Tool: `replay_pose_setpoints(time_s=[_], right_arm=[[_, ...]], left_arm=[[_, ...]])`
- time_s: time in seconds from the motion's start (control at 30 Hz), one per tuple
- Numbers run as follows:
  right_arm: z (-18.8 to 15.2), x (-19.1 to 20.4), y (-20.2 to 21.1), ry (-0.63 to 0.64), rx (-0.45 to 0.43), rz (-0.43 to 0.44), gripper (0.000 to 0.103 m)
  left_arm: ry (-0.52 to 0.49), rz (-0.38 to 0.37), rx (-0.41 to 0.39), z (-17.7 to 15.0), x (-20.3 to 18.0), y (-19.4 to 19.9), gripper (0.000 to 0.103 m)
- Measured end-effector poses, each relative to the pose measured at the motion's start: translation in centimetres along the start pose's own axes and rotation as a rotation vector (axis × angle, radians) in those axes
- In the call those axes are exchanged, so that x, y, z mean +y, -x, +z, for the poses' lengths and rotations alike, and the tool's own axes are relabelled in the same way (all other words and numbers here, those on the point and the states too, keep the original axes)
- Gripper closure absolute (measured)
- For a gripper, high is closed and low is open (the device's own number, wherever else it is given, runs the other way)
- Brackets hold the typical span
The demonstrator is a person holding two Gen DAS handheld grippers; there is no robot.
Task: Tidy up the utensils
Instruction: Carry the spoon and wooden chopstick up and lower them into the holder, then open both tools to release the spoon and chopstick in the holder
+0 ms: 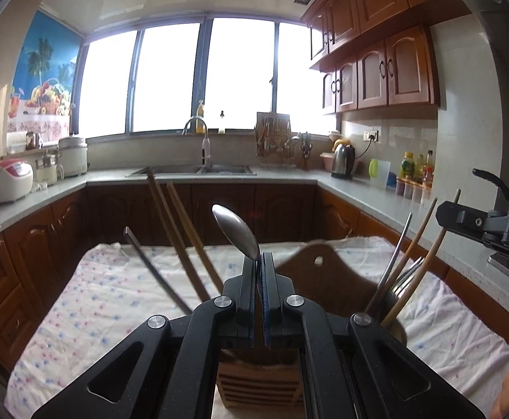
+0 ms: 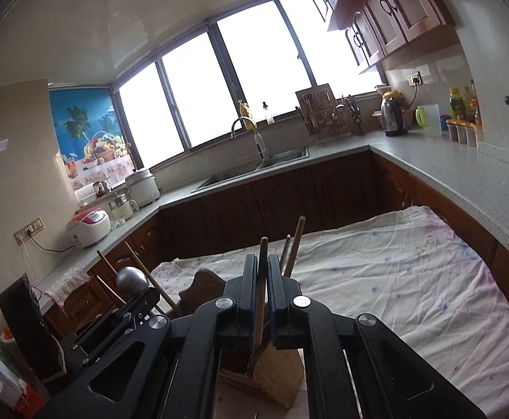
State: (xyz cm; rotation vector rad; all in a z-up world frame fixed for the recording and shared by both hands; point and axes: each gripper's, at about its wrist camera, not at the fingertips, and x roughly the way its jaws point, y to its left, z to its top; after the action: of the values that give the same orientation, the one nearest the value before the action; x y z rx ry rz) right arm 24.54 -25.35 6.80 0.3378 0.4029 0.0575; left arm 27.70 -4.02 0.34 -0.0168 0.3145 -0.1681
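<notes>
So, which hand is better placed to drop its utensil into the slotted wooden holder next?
Probably right: the right gripper's brown wooden stick already reaches down to the wooden holder; the left gripper's metal spoon points upward.

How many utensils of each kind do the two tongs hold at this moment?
Metal spoon: 1, in the left tongs
Wooden stick: 1, in the right tongs
Total: 2
</notes>
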Motion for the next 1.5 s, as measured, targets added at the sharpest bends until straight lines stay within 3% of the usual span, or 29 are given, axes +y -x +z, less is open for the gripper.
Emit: replay_pose_setpoints(time_s=[0.5,1.07,1.5], right_arm=[[-0.1,0.2,0.6,0.016,0.019,-0.007,0.097],[-0.6,1.5,1.8,0.048,0.024,-0.023,0.097],[-0.2,-0.2,1.0,-0.035,0.059,0.013,0.092]], left_arm=[[0.078,-0.016,0.095,2.0,1.3,-0.7,0.102],[0.096,-0.036,0.113,2.0,2.7,-0.4,0.102],[0.103,-0.05,0.145,2.2,2.8,-0.3,0.102]])
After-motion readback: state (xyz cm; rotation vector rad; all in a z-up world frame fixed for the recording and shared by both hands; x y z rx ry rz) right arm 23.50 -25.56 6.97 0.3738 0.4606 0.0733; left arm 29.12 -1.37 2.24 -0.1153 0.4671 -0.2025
